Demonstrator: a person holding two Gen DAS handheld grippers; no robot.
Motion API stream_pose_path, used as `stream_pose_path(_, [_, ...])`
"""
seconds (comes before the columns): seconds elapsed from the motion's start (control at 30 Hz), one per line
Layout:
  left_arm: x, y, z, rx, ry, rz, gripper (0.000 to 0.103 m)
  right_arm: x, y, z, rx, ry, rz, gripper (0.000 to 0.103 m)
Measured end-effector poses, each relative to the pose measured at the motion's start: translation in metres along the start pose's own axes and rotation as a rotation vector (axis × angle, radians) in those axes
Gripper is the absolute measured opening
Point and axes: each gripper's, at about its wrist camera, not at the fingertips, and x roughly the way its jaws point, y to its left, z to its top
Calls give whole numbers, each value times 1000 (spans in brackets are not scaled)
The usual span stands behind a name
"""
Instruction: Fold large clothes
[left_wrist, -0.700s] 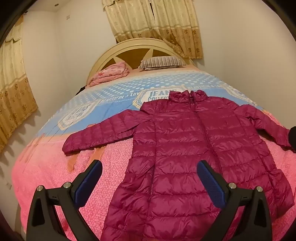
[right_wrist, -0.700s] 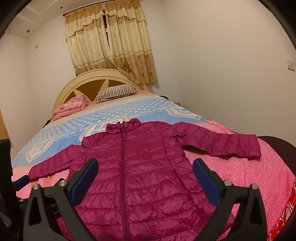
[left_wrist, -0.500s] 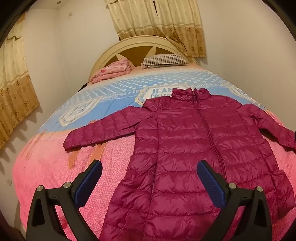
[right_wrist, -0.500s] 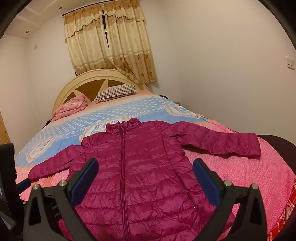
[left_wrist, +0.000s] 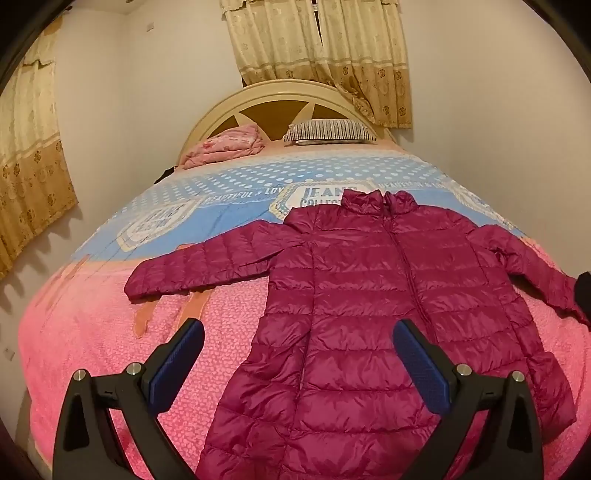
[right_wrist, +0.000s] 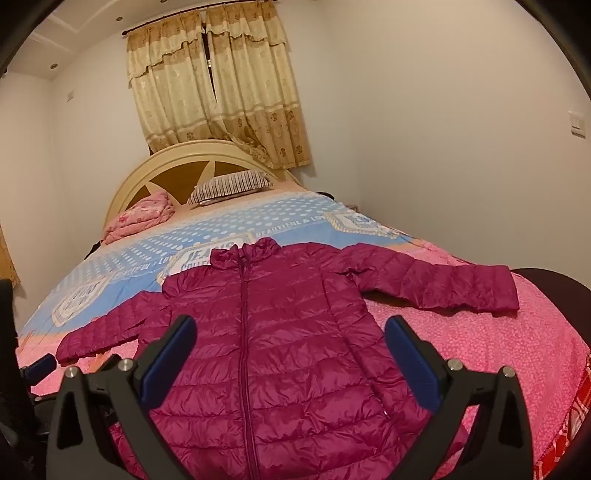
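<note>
magenta quilted down jacket (left_wrist: 373, 306) lies flat on the bed (left_wrist: 92, 332), front up and zipped, collar toward the headboard (left_wrist: 273, 107), both sleeves spread out to the sides. its upper part rests on the blue dotted stretch of the bedspread, the lower part on the pink stretch. the left gripper (left_wrist: 297, 363) hovers above the jacket's lower left side, jaws spread wide with nothing between them; its left finger sits over the pink cover, its right finger over the jacket body. the right gripper (right_wrist: 290, 354) hangs over the jacket's lower front, also wide open and holding nothing, both blue pads clear of the fabric. a striped pillow (left_wrist: 328, 131) and a folded pink blanket (left_wrist: 225, 146) lie by the headboard, well apart from the jacket. beige curtains (right_wrist: 218, 92) hang behind.
</note>
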Motion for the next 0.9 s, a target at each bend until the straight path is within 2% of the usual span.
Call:
stream_pose_path(0.27, [-22, 0, 6, -1, -23, -51, 102, -6, 5, 5, -11, -11, -6, 103])
stream_pose_path(0.43, [-34, 0, 8, 0, -41, -51, 102, -11, 2, 6, -11, -28, -11, 103])
stream_pose_path(0.9, [-38, 3, 7, -8, -32, -53, 102, -21, 0, 7, -3, -46, -12, 103])
